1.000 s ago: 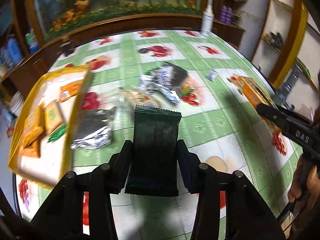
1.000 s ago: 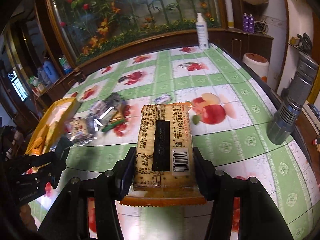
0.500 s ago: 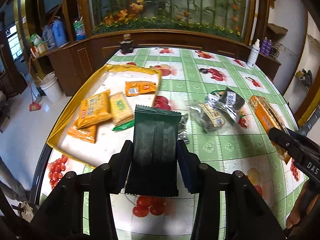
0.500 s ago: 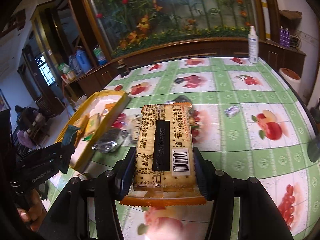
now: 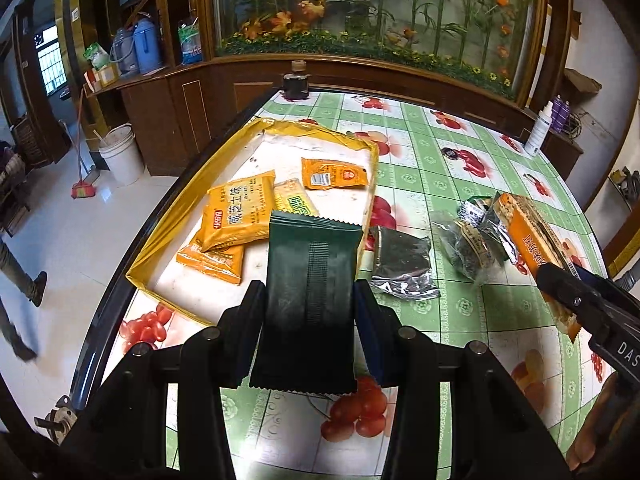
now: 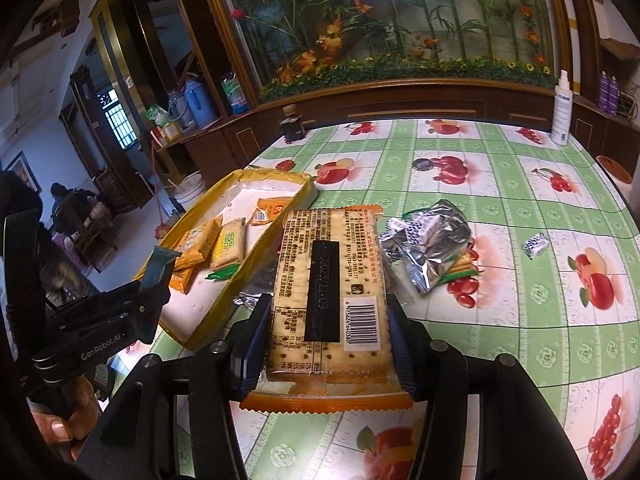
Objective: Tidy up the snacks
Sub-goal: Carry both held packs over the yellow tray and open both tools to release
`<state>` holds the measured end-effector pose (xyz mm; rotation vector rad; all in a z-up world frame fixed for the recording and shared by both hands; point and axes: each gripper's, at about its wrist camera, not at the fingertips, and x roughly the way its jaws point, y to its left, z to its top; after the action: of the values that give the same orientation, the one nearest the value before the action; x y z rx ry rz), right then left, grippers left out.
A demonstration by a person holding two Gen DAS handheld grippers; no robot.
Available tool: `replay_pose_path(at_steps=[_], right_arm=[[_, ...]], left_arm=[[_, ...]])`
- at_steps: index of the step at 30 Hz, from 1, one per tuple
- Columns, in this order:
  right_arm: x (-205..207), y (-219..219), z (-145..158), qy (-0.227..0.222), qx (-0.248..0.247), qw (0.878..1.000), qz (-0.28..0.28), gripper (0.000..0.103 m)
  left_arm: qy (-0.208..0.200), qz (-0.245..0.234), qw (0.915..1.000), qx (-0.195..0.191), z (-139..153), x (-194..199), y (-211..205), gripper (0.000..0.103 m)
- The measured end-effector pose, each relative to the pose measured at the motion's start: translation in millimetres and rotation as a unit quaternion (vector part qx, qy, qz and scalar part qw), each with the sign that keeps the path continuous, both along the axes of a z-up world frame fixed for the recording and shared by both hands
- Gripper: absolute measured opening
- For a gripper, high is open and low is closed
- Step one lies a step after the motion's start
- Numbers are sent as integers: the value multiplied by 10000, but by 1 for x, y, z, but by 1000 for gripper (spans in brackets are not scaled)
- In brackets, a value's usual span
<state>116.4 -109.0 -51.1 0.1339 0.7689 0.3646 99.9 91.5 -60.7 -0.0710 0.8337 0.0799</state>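
Two packets are pinched, one in each pair of tongs. Low in the left wrist view the left tongs press on the sides of a dark green packet, which stands lengthwise between the fingers. Low in the right wrist view the right tongs clamp a clear cracker packet with orange ends, its barcode side up.

Just beyond the green packet, in the centre-left of the left view, a shallow yellow tray lies on the table near its left edge. Inside it lie a big orange packet, another orange packet partly under that one, a yellow-green packet beside them, and a small orange sachet farther back.

Right of the tray, at mid-frame, a crumpled silver wrapper lies touching the tray's wall, and more loose wrappers sit farther right. In the right view a small blue-white sweet lies apart at the right.

At the far edge of the table stand a dark jar and, to the upper right, a white spray bottle
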Motion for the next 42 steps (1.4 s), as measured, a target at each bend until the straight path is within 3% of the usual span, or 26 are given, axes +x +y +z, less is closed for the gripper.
replay_pose_path(at_steps=[10, 21, 28, 39, 41, 42], right_arm=[[25, 40, -1, 56, 128, 9992, 363, 54], [91, 121, -2, 123, 350, 9954, 887, 54], [130, 155, -25, 319, 302, 9937, 1028, 54], [157, 175, -57, 594, 110, 9923, 1081, 55], [159, 177, -61, 633, 40, 9920, 1092, 56], [158, 178, -62, 658, 43, 9919, 1088, 57]], left_arm=[[106, 417, 9988, -246, -6, 13, 38, 43], [364, 585, 9962, -526, -22, 47, 58, 43], [540, 614, 9949, -594, -39, 53, 63, 43], [666, 586, 9943, -599, -48, 56, 66, 43], [679, 587, 9937, -673, -48, 56, 69, 45], [688, 608, 9934, -685, -49, 56, 70, 52]])
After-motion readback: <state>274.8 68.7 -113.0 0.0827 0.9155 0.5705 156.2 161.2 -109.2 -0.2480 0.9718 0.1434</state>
